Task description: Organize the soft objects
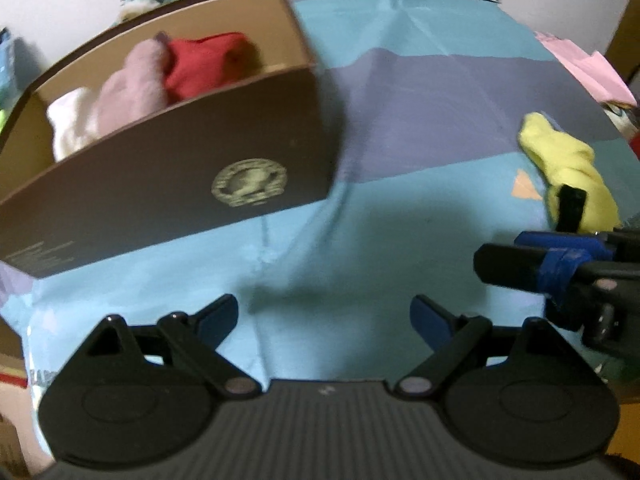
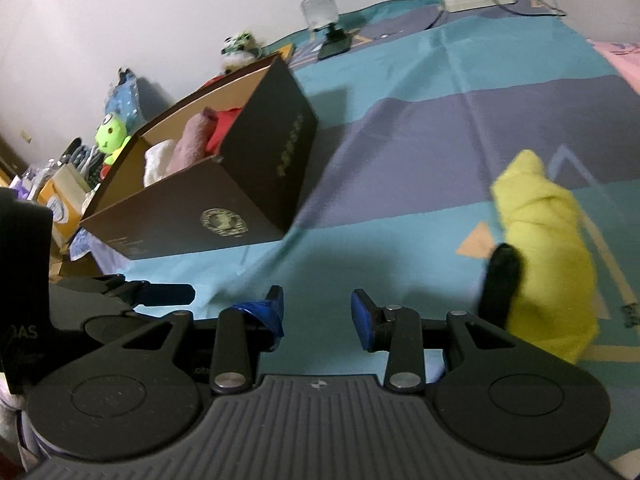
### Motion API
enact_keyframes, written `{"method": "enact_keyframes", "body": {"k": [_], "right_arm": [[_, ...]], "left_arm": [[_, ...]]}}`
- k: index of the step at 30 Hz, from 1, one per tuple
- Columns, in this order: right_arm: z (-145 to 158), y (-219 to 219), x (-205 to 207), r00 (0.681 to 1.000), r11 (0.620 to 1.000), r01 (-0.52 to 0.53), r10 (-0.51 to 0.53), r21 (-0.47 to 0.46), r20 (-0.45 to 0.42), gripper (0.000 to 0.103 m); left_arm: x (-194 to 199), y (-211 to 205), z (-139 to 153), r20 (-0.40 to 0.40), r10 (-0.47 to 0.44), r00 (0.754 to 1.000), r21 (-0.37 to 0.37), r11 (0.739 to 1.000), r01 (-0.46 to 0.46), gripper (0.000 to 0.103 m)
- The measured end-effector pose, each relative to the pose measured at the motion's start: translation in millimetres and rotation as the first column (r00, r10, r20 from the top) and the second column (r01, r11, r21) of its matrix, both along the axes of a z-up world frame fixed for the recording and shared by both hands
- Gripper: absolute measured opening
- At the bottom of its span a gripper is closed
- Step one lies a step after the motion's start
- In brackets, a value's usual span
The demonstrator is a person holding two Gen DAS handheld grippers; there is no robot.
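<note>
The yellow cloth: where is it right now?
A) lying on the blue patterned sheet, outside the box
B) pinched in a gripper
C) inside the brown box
A: the yellow cloth lies on the sheet, apart from the brown box, and both grippers are open and hold nothing.

A yellow cloth (image 2: 546, 248) lies crumpled near the right edge of the bed cover (image 2: 400, 128). Red (image 1: 208, 64), pink (image 1: 134, 88) and white (image 1: 70, 126) cloths sit bunched inside the open brown box (image 1: 180, 184).
</note>
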State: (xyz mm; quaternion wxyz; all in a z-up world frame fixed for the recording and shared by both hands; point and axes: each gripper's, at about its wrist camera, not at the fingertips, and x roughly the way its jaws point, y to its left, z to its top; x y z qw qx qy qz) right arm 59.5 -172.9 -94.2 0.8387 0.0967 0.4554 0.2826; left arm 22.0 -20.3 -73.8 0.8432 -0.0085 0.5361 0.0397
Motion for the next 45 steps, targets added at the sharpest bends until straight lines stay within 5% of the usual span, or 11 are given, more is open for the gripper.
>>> {"method": "enact_keyframes", "body": {"k": [10,19,24,32,35,40,45], "right_arm": [[-0.1,-65.0,-5.8,0.988,0.988,0.153,-0.153,-0.018,-0.025,0.02],[-17.1,-80.7,0.9,0.971,0.976,0.217,-0.217,-0.008,-0.099,0.02],[-32.2,-72.6,4.6,0.968,0.978,0.208,-0.21,-0.025,-0.138,0.02],[-37.3,-63.4,10.8,0.973,0.985,0.171,-0.167,0.016,-0.161,0.018],[-37.4,-58.8,13.4,0.976,0.988,0.153,-0.147,0.026,-0.158,0.013],[-38.6,-52.3,18.2,0.975,0.988,0.152,-0.144,0.034,-0.167,0.0],[-34.8,-41.6,18.9,0.982,0.992,0.122,-0.114,0.041,-0.148,0.0]], "left_arm": [[0.4,-31.5,8.1,0.072,-0.185,0.98,-0.146,0.97,0.194,0.092],[2.2,-60.8,4.3,0.13,-0.297,0.946,-0.307,0.895,0.323,0.09],[6.0,-78.4,-2.3,0.139,-0.356,0.924,-0.354,0.854,0.382,0.066],[13.3,-83.5,-13.0,0.13,-0.367,0.921,-0.357,0.849,0.389,0.044],[16.7,-76.9,-20.2,0.107,-0.349,0.931,-0.37,0.855,0.363,0.015],[17.5,-63.4,-23.2,0.114,-0.314,0.943,-0.403,0.853,0.333,0.008],[14.2,-50.9,-17.4,0.137,-0.294,0.946,-0.403,0.856,0.324,0.007]]}}
